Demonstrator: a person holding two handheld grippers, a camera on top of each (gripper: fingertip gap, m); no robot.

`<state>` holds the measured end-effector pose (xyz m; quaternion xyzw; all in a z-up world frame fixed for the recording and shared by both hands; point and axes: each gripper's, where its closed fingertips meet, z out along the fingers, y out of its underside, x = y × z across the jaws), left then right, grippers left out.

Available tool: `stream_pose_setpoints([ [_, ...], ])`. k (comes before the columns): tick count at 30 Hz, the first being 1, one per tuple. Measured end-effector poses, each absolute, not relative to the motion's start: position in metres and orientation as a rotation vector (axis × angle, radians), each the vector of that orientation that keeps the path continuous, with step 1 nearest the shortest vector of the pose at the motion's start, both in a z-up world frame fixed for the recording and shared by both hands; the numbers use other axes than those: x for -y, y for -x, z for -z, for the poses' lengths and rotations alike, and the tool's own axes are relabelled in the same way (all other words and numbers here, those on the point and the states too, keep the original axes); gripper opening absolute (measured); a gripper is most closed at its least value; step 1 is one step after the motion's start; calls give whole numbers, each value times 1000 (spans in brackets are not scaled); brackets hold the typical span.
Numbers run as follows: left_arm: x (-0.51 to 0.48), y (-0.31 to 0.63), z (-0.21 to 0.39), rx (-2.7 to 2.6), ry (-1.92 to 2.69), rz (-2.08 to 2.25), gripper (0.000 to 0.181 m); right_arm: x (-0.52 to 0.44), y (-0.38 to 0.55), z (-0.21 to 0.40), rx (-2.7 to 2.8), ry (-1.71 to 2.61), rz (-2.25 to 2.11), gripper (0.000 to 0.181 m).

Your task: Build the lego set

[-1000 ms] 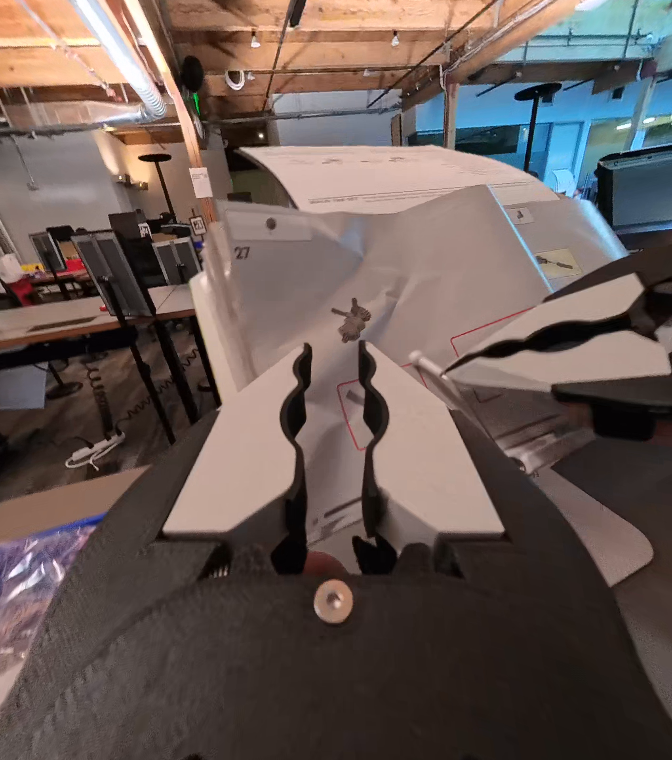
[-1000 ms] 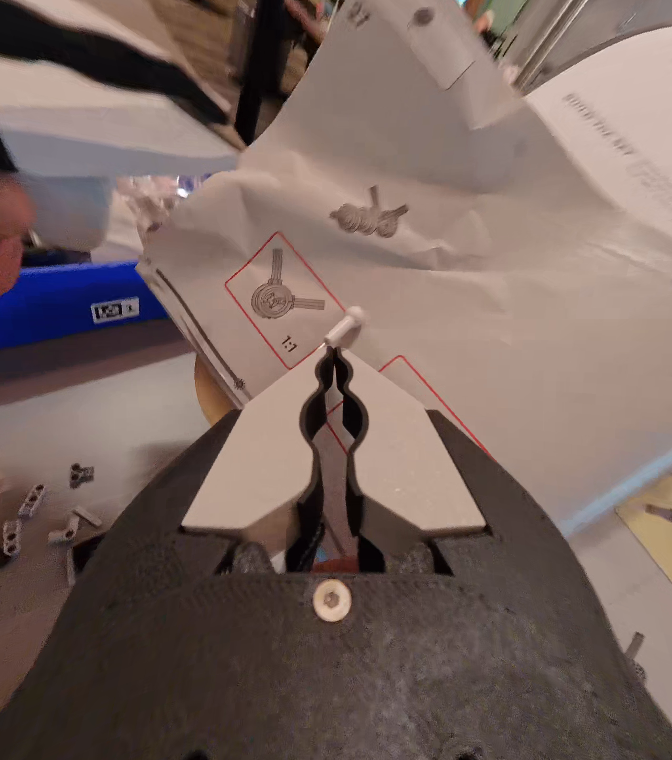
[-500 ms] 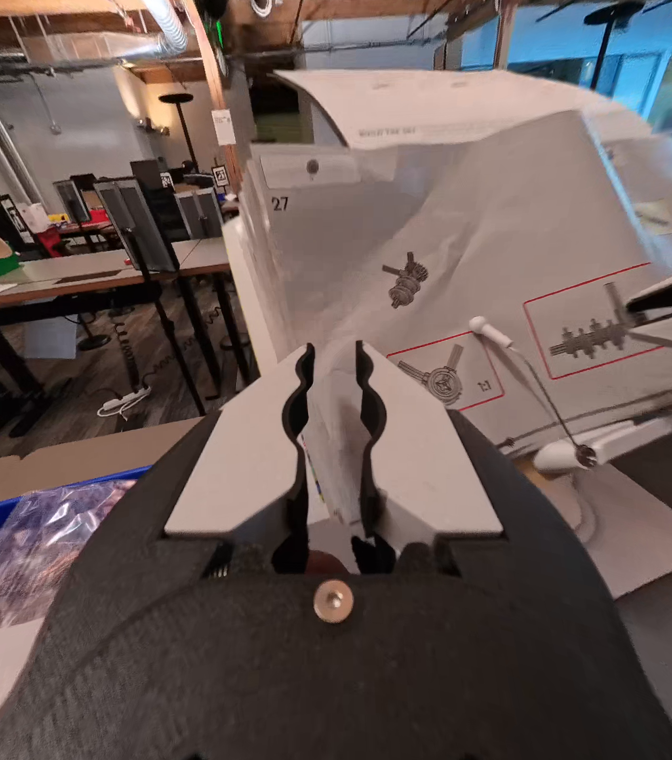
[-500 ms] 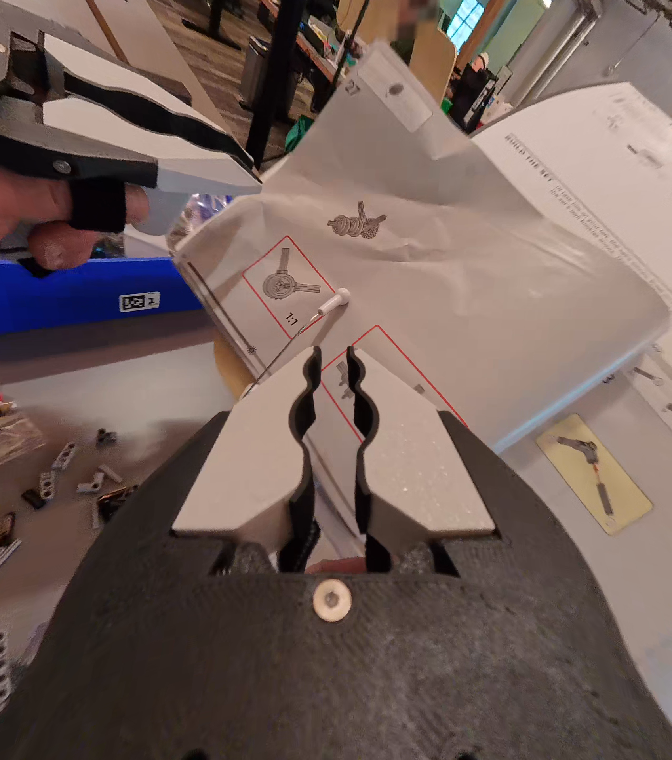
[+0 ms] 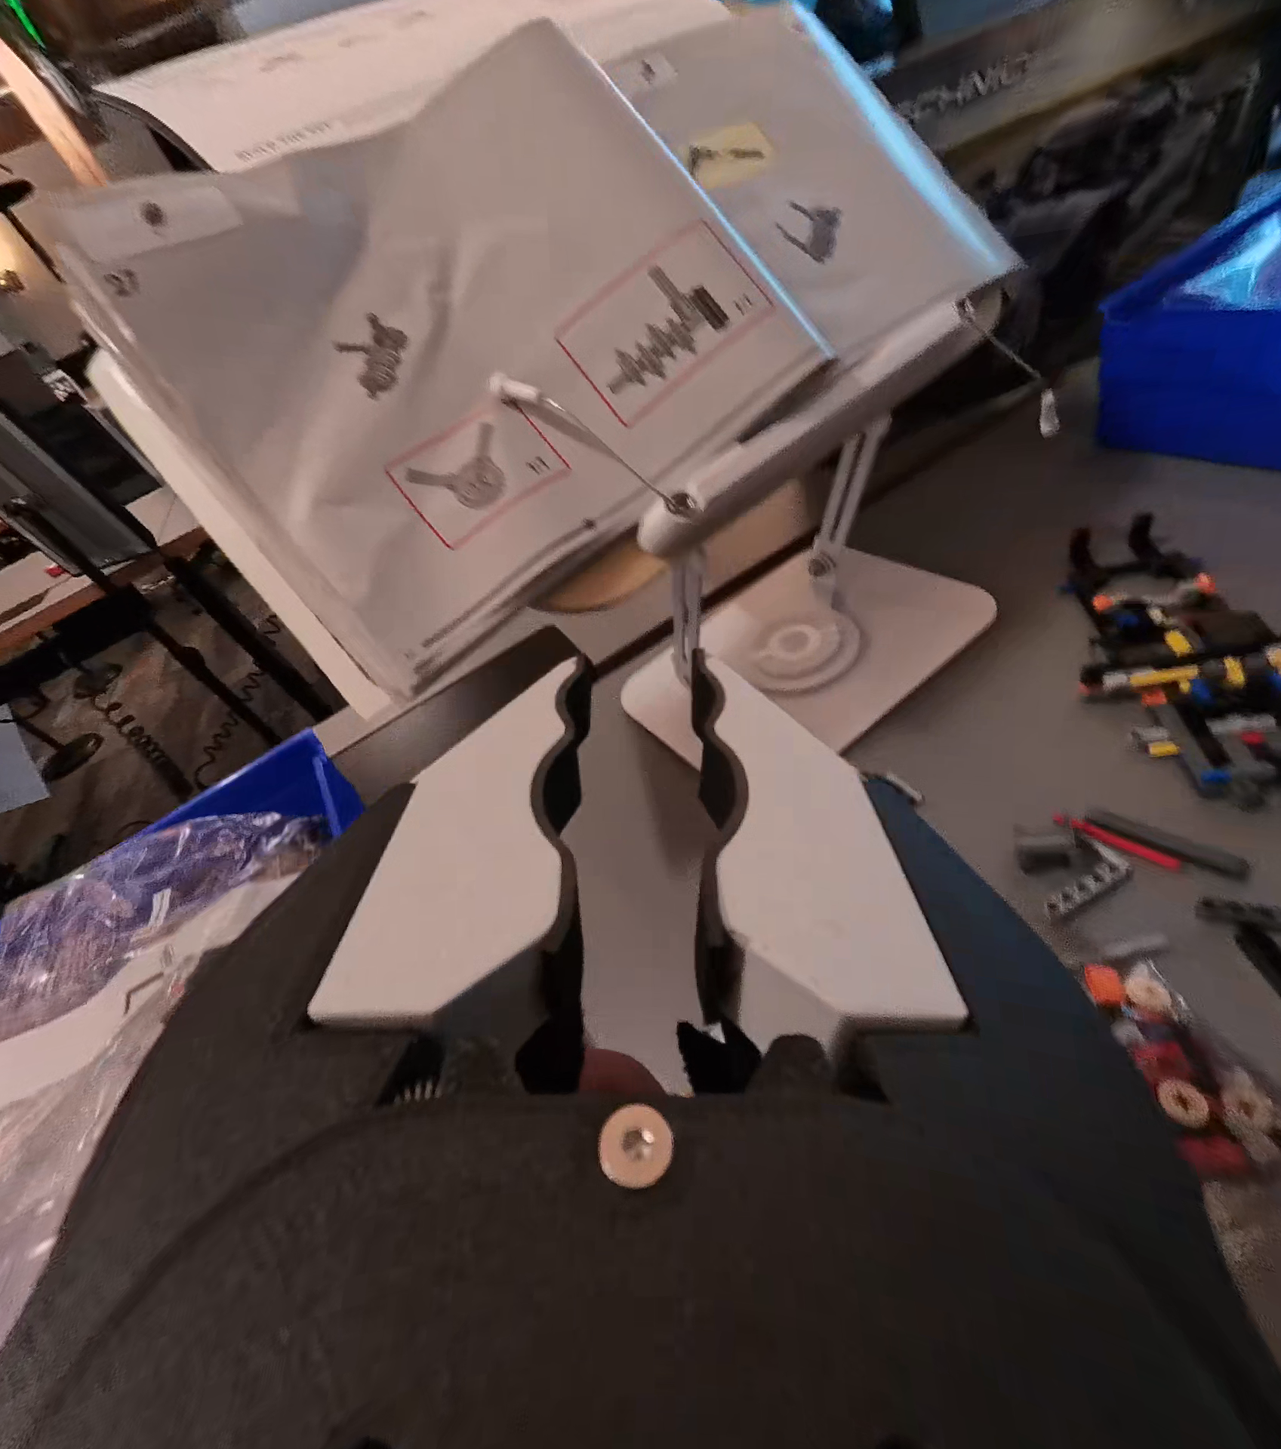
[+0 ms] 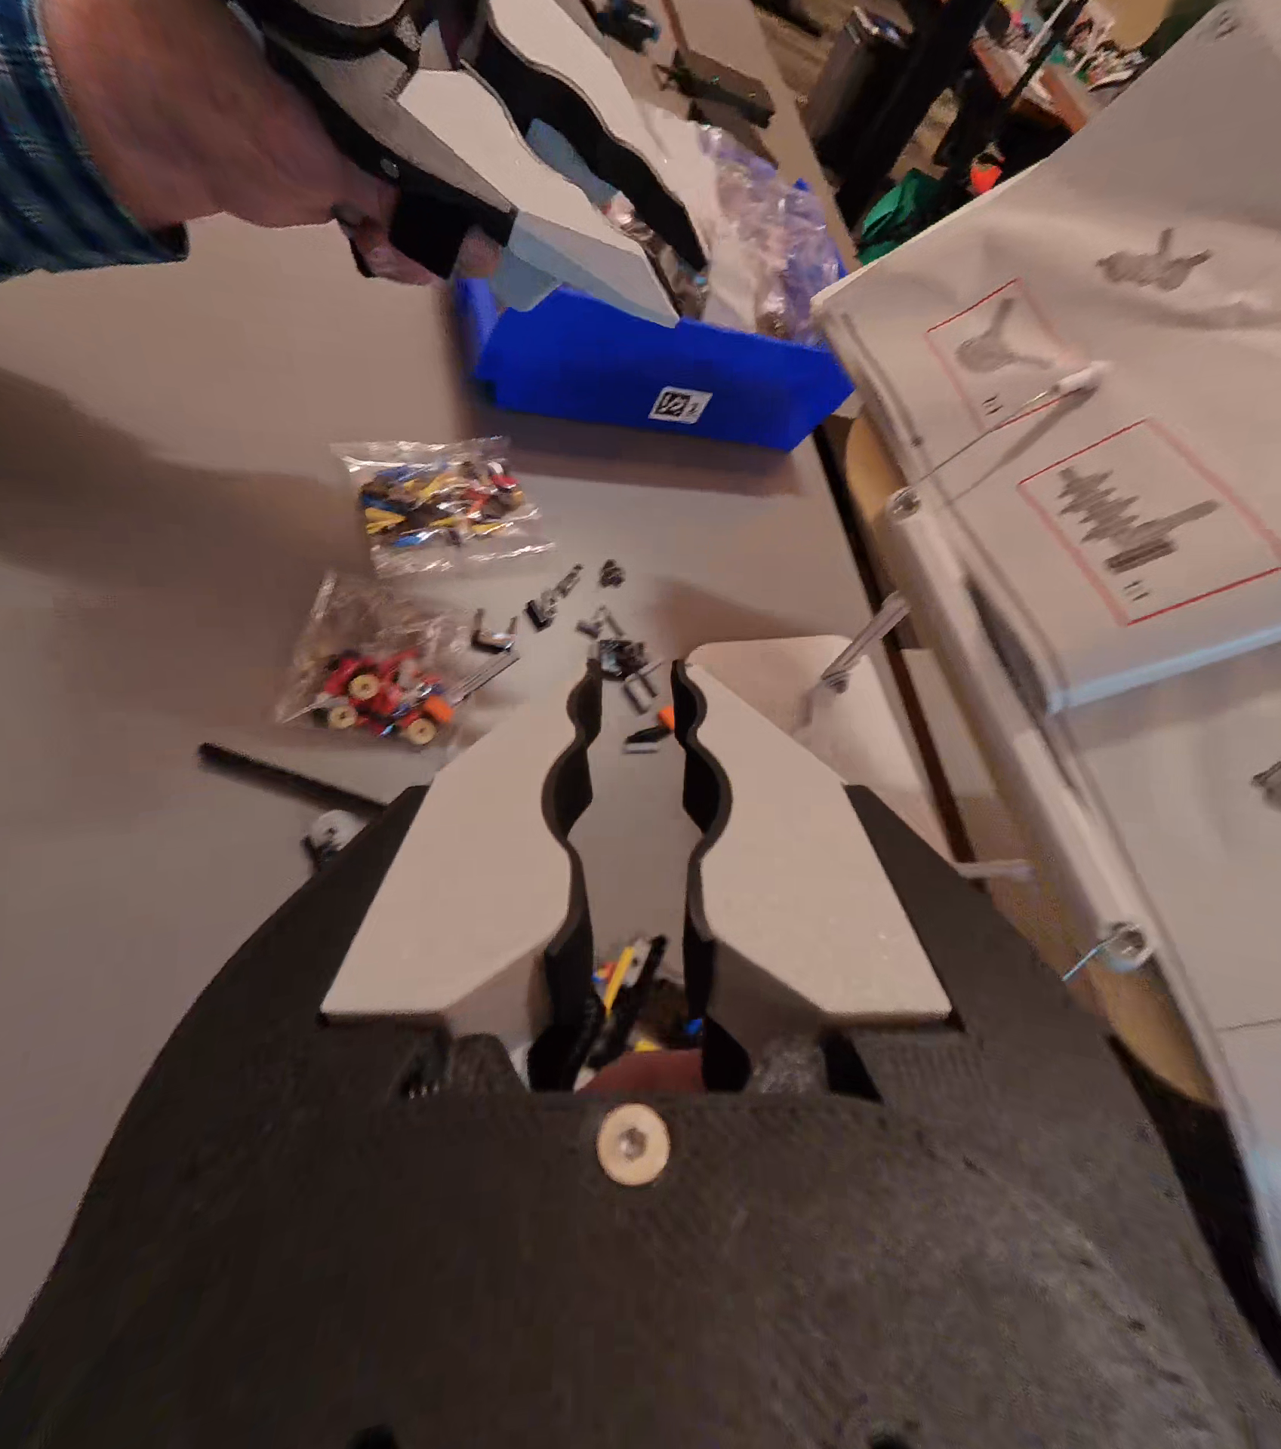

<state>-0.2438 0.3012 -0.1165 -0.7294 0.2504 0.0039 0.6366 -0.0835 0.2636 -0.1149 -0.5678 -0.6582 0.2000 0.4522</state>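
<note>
Both empty, jaws spread, the left hand-held gripper [image 5: 637, 690] and right hand-held gripper [image 6: 633, 678] hover over the desk [image 6: 151, 549], where small, light, rigid loose lego pieces [image 6: 543, 608] want a pinch across flat sides.

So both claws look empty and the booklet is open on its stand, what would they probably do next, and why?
Probably lower the right gripper onto the loose pieces just ahead of its open fingertips. Both it and the left gripper hold nothing, the instruction booklet is clipped open, and the partly built model lies unfinished on the table.
</note>
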Motion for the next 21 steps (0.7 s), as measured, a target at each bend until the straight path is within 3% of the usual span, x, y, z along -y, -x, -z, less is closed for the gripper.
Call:
stream_pose_setpoints([
  [12,-262,229,242,-953,1972,-107,25,-216,20,202,1625,1605,-612,18],
  [21,-285,205,267,-1073,2004,-30,27,-208,0,232,1594,1674,-637,17],
])
